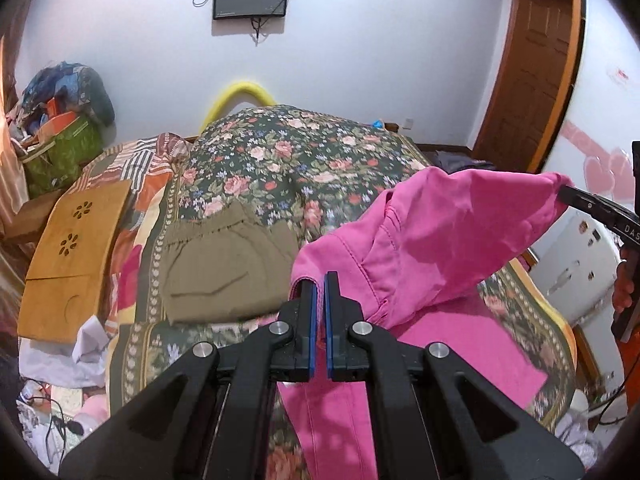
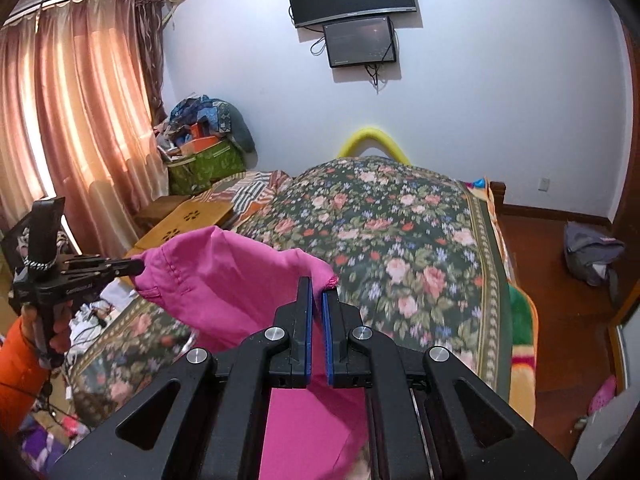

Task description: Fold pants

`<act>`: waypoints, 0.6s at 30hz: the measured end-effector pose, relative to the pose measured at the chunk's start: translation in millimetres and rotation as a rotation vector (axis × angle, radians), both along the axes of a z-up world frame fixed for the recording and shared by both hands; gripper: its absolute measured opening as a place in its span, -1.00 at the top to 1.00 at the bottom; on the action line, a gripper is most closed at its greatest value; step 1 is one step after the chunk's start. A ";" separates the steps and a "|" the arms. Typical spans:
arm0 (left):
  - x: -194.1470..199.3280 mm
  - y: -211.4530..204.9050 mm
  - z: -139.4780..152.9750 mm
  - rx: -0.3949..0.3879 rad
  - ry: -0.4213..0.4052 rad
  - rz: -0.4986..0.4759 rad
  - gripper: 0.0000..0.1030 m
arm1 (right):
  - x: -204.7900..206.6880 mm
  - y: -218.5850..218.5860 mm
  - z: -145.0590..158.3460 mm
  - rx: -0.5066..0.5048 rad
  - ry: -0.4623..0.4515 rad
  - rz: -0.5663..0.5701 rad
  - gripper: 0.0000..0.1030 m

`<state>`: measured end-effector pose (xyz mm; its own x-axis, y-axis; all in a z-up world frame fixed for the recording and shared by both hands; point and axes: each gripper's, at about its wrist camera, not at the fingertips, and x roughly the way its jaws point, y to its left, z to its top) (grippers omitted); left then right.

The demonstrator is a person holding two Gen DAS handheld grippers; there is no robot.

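Note:
Bright pink pants [image 1: 440, 232] hang lifted above the floral bed, stretched between both grippers. My left gripper [image 1: 319, 280] is shut on one corner of the pink cloth, at centre bottom of the left wrist view. The right gripper [image 1: 566, 194] pinches the far corner at the right edge there. In the right wrist view my right gripper [image 2: 317, 286] is shut on a pink pants [image 2: 224, 280] corner, and the left gripper [image 2: 138, 267] grips the opposite corner at the left. The rest of the pants drape down below the fingers onto the bed.
Folded olive-green pants [image 1: 228, 264] lie on the floral quilt [image 1: 288, 160] left of the pink ones. A wooden lap desk [image 1: 76, 248] rests at the bed's left side. Clutter and cables cover the floor at lower left. A grey bag [image 2: 592, 252] sits on the wooden floor.

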<state>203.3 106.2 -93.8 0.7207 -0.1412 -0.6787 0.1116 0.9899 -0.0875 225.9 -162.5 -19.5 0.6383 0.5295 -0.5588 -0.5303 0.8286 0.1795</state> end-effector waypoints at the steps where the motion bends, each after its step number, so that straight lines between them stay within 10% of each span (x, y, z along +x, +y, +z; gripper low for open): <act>1: -6.9 -1.5 -2.9 0.004 0.004 -0.006 0.95 | -5.1 -1.1 -1.2 0.003 0.005 0.000 0.92; 18: -90.6 -10.3 -98.4 -0.008 0.169 -0.022 0.95 | -98.0 -35.0 -86.2 0.032 0.237 -0.041 0.92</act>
<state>112.7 96.0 -192.2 0.5934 -0.1615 -0.7885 0.1162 0.9866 -0.1146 127.9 -197.5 -105.7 0.5128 0.5254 -0.6790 -0.4361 0.8406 0.3212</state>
